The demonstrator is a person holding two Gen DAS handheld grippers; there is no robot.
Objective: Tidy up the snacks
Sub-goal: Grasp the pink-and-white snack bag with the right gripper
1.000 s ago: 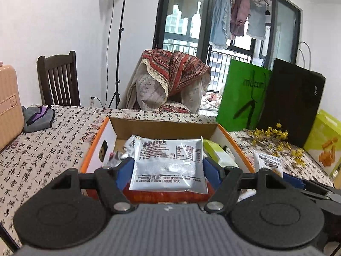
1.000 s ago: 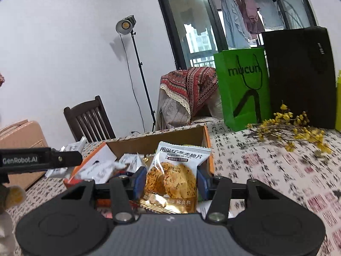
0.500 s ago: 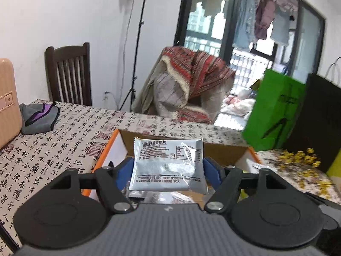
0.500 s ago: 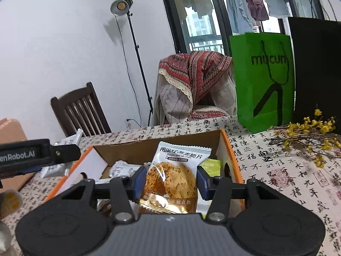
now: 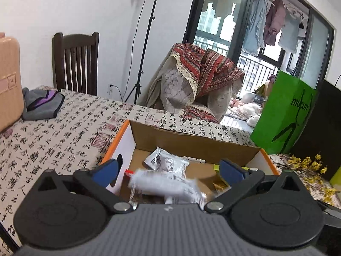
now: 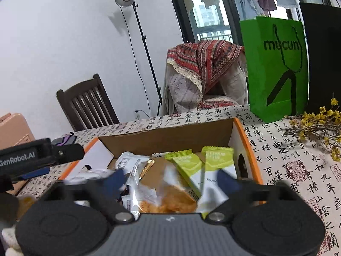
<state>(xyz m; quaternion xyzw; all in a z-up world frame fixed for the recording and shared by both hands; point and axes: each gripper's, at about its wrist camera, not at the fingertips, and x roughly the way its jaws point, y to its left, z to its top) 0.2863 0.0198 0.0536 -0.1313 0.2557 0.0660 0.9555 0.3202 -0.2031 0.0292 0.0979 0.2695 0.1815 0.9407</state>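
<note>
An open cardboard box [image 5: 191, 137] with orange edges sits on the table and holds several snack packets. My left gripper [image 5: 168, 170] is open above the box, and a white packet [image 5: 166, 186] is blurred, dropping between its fingers. My right gripper [image 6: 170, 178] is open above the same box [image 6: 170, 135]; an orange cracker packet [image 6: 170, 200], blurred, falls below it. Two green packets [image 6: 204, 166] and white packets [image 6: 130, 162] lie inside. The left gripper's body [image 6: 32, 155] shows at the left of the right wrist view.
The table has a calligraphy-print cloth [image 5: 53, 138]. A green paper bag [image 6: 275, 66] and a black bag [image 6: 324, 53] stand at the right, with yellow dried flowers [image 6: 315, 125]. A grey pouch [image 5: 40, 103] and pink case [image 5: 8, 81] are at the left. Chairs stand behind.
Both grippers have opened over the box. The white packet and the orange cracker packet have left the fingers and are dropping into the box.
</note>
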